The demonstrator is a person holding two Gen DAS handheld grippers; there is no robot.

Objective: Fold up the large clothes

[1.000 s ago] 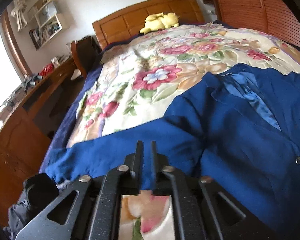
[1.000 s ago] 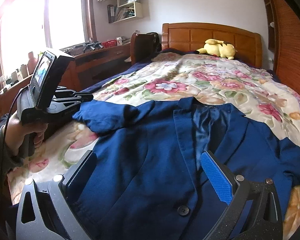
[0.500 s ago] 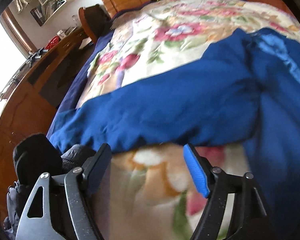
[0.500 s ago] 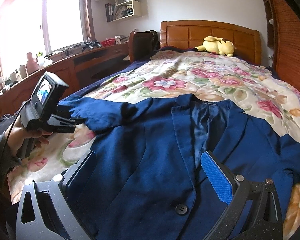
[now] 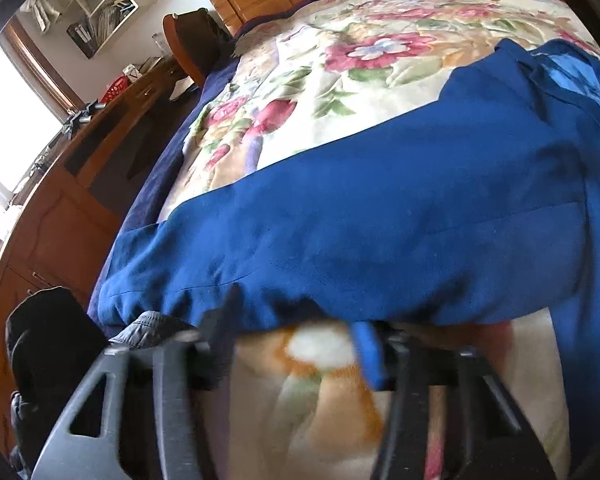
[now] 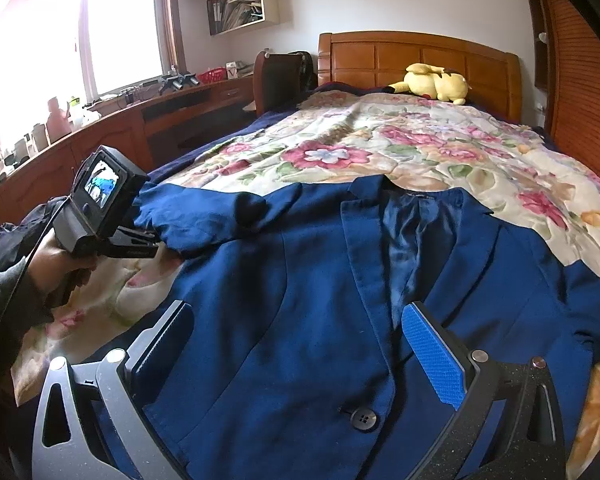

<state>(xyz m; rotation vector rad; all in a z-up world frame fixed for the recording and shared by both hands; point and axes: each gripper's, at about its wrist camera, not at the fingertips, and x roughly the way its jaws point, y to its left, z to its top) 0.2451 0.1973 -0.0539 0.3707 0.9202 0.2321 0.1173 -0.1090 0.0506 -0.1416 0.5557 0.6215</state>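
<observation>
A dark blue jacket (image 6: 300,280) lies face up on the floral bedspread (image 6: 400,140), collar toward the headboard, one button (image 6: 362,417) near me. Its left sleeve (image 5: 340,240) stretches out sideways toward the bed's edge. My left gripper (image 5: 296,344) is open, blurred, its fingers right at the sleeve's near edge; it also shows in the right wrist view (image 6: 148,244) at the sleeve end. My right gripper (image 6: 296,344) is open and empty, hovering over the jacket's front.
A yellow plush toy (image 6: 436,82) lies by the wooden headboard (image 6: 416,56). A wooden desk (image 6: 120,128) with clutter runs along the left under the window. A dark bundle (image 5: 48,340) sits beside the bed's left edge. A slatted wooden wall (image 6: 580,80) is on the right.
My left gripper opened, letting go of the sleeve, and has now narrowed somewhat and moved in against the sleeve's edge. My right gripper has stayed open over the jacket.
</observation>
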